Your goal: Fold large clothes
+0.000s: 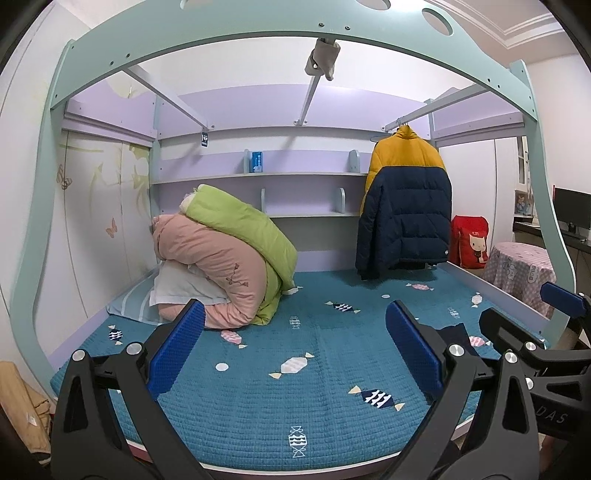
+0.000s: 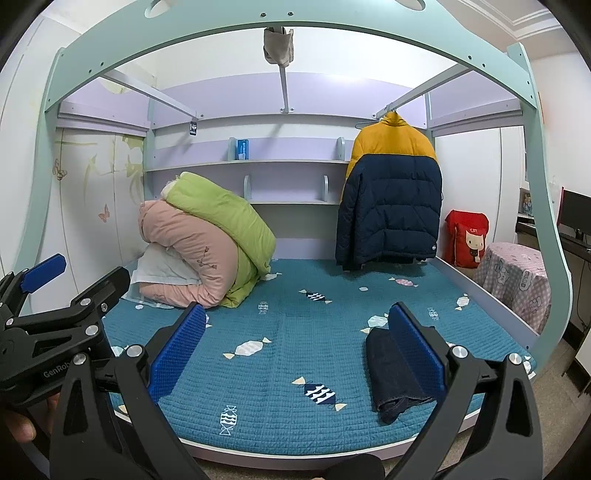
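Both grippers, left and right, are hovering with fingers spread wide, gripping nothing, above the blue bed cover. Folded dark jeans are lying near its right edge (the puffer jacket is hanging behind).

mint bed frame arches over lilac shelves, white walls, teal mattress.
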